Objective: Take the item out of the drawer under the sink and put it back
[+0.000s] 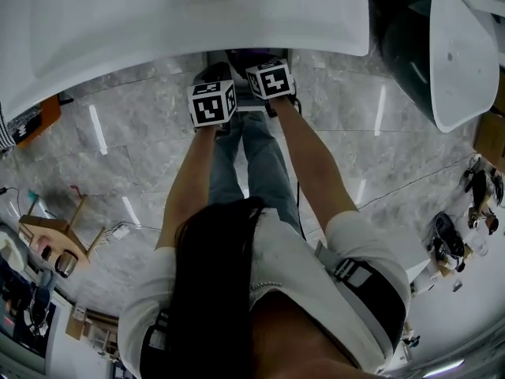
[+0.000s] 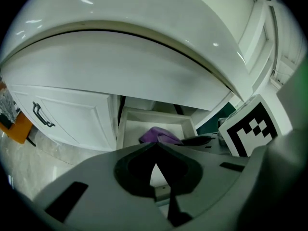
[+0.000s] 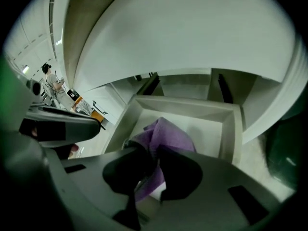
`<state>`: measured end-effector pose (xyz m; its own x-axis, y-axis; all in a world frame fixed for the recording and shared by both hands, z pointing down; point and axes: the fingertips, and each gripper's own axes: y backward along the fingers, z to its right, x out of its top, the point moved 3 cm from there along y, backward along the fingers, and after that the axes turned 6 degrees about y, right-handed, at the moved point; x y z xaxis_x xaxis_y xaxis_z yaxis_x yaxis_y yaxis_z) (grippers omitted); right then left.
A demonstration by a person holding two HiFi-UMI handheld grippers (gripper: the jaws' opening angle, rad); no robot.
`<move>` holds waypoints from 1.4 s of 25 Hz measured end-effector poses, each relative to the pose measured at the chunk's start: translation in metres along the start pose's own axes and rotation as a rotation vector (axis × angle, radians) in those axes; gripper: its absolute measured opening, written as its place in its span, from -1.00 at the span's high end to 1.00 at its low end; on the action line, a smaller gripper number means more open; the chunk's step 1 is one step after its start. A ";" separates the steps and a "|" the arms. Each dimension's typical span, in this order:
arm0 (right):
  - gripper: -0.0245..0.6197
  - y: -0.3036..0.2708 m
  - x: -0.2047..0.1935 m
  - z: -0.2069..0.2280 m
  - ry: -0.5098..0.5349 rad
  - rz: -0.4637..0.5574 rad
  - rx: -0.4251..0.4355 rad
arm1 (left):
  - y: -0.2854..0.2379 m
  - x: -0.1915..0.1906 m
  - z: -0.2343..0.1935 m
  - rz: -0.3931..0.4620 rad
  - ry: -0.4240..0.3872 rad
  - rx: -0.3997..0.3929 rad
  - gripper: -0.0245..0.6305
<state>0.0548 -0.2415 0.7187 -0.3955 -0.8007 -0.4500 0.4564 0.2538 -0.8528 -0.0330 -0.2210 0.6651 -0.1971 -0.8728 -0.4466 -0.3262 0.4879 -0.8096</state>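
Currently, the left gripper (image 2: 155,146) has its fingertips closed together with nothing between them, and it is aimed at the open drawer (image 3: 231,129). The right gripper (image 3: 156,152) shows a narrow finger gap and pinches the purple cloth (image 3: 171,131). The cloth lies bunched inside the drawer beneath the sink (image 1: 197,14).

Jaws together on left hand-held gripper (image 2: 156,144); right hand-held gripper (image 3: 156,151) pinching cloth (image 3: 169,131).
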 end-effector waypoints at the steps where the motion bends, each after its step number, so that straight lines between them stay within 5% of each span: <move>1: 0.64 -0.002 0.000 -0.002 -0.008 0.001 0.013 | 0.000 -0.001 -0.002 -0.002 0.005 0.002 0.91; 9: 0.17 0.002 -0.003 -0.009 -0.031 0.004 0.080 | 0.004 -0.007 -0.012 -0.013 0.031 0.020 0.91; 14: 0.05 0.016 0.001 -0.012 -0.043 0.048 0.092 | 0.009 -0.005 -0.009 -0.017 0.018 0.025 0.91; 21: 0.04 0.058 0.024 -0.026 -0.062 0.171 0.135 | 0.026 0.005 0.006 0.019 0.022 -0.064 0.91; 35: 0.05 0.151 0.054 -0.055 -0.074 0.316 0.045 | 0.102 0.032 0.028 0.111 -0.017 -0.110 0.91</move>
<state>0.0583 -0.2162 0.5516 -0.1710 -0.7237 -0.6686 0.5827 0.4729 -0.6610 -0.0467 -0.1998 0.5572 -0.2225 -0.8132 -0.5378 -0.4025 0.5791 -0.7090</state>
